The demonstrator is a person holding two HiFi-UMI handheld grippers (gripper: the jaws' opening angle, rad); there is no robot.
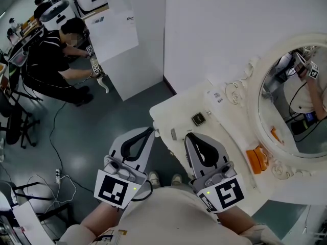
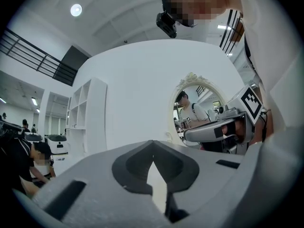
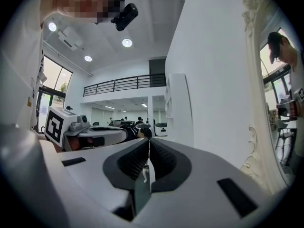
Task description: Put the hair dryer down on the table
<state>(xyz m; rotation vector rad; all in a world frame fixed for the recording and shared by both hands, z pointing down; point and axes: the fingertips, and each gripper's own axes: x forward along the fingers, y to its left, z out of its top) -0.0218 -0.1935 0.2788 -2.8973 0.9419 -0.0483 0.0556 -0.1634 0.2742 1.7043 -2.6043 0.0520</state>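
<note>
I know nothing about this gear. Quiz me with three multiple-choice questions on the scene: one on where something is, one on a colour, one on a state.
1. Where is the orange object?
A on the floor
B on the white table, beside the mirror's frame
C on a shelf

2. What colour is the mirror's frame?
A black
B white
C red

3. How do the right gripper fingers stand?
A wide apart
B half open
C shut together, nothing between

Answers:
1 B: the head view shows it on the tabletop by the frame.
2 B: the ornate frame is white all round.
3 C: the right gripper view shows them meeting, empty.
</note>
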